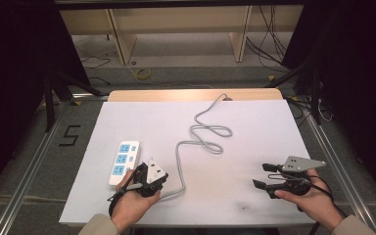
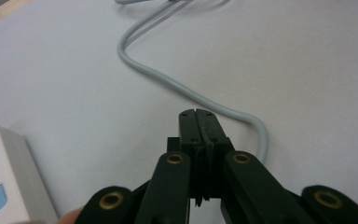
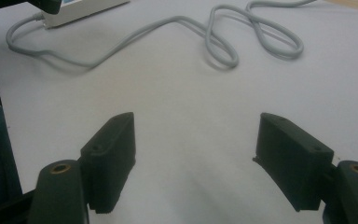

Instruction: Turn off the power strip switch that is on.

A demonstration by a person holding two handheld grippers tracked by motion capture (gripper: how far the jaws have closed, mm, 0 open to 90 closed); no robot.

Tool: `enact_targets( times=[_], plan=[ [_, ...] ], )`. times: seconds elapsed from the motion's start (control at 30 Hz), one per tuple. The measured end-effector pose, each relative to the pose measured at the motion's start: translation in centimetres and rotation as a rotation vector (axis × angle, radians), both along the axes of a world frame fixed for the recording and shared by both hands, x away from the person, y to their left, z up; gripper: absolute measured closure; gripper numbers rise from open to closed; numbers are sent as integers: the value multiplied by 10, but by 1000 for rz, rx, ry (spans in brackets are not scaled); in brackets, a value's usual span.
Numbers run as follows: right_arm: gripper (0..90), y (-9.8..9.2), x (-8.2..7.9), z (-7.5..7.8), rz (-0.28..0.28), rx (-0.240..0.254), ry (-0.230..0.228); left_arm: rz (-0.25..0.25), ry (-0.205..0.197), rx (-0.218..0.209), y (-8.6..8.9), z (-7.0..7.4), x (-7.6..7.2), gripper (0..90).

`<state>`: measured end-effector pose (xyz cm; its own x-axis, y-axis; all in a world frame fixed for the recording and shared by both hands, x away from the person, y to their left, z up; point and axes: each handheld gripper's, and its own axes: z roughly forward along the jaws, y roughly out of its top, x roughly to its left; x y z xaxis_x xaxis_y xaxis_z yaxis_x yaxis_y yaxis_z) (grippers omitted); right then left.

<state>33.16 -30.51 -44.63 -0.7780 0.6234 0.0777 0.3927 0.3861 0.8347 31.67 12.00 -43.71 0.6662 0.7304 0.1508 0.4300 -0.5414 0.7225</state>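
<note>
A white power strip (image 1: 125, 161) with blue sockets lies at the table's front left; its corner (image 2: 4, 172) shows in the left gripper view, and its end (image 3: 79, 7) in the right gripper view. Its grey cable (image 1: 178, 156) curves right, loops mid-table and leaves over the far edge. My left gripper (image 1: 160, 177) rests just right of the strip, shut with nothing between its jaws (image 2: 198, 114), and the cable (image 2: 186, 88) bends just beyond its tips. My right gripper (image 1: 260, 175) hovers at the front right, open and empty (image 3: 198, 140), facing the cable loops (image 3: 223, 42).
A white sheet covers the table (image 1: 254, 122), with a wooden strip (image 1: 191, 94) along its far edge. Metal rails (image 1: 29, 161) run along both sides. Loose cables (image 1: 269, 49) lie on the floor beyond the table.
</note>
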Motion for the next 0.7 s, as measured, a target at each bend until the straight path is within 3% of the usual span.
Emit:
enact_targets(
  times=[0.53,0.7],
  plan=[
    [289,0,0,0,2,0,0,61,-6,38,13,3,10,899],
    [289,0,0,0,2,0,0,84,-9,32,18,4,13,899]
  ],
)
